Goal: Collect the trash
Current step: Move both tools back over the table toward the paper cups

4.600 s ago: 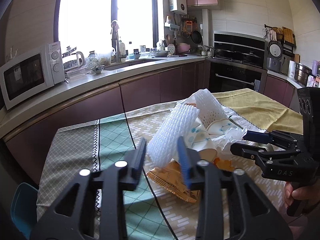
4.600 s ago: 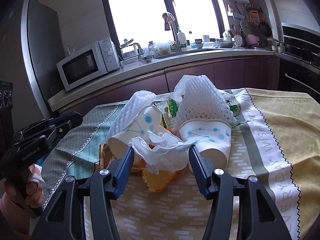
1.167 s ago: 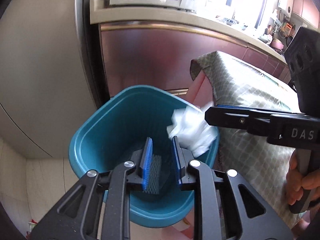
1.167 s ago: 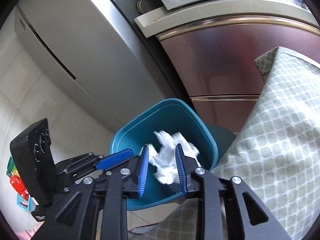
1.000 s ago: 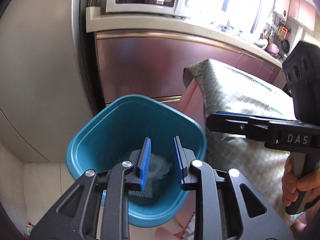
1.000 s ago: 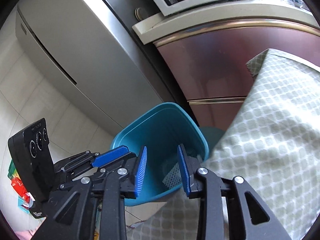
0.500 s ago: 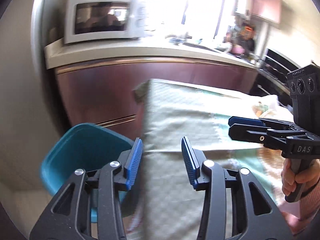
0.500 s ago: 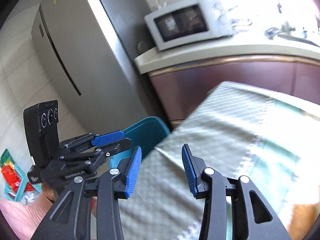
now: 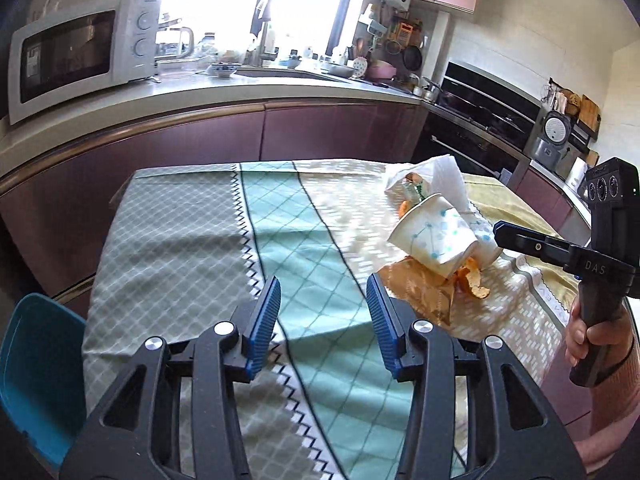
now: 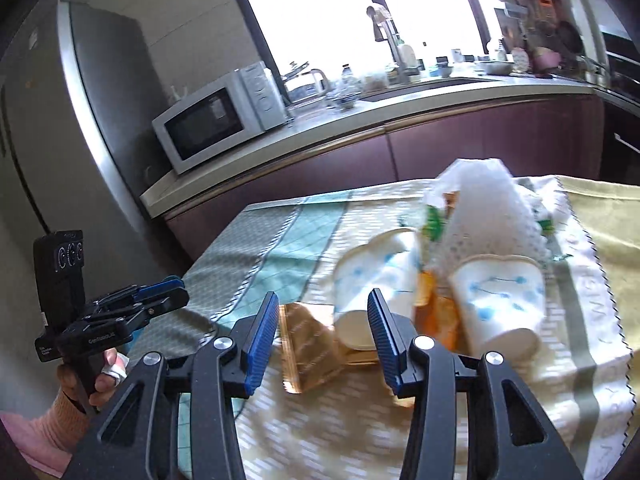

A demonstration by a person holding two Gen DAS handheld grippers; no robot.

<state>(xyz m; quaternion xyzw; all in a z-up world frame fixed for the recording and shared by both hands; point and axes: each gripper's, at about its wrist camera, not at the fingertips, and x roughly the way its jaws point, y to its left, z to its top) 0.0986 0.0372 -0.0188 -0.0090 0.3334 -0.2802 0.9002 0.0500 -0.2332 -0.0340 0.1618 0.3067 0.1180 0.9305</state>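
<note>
Since the paper cup (image 10: 374, 284) lies just ahead of the empty, wide-open right gripper (image 10: 322, 340), the equally open, empty left gripper (image 9: 323, 320) is farther from it

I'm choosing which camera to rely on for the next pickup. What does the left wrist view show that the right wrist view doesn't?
Only the left wrist view shows the teal plastic bin beside the table, the black built-in oven, and the curled orange peel clearly.

Only the right wrist view shows the tall grey refrigerator and a second dotted paper cup.

Both show the white foam fruit net, a dotted white paper cup, the brown snack wrapper, the white microwave, and the open left gripper and right gripper.
</note>
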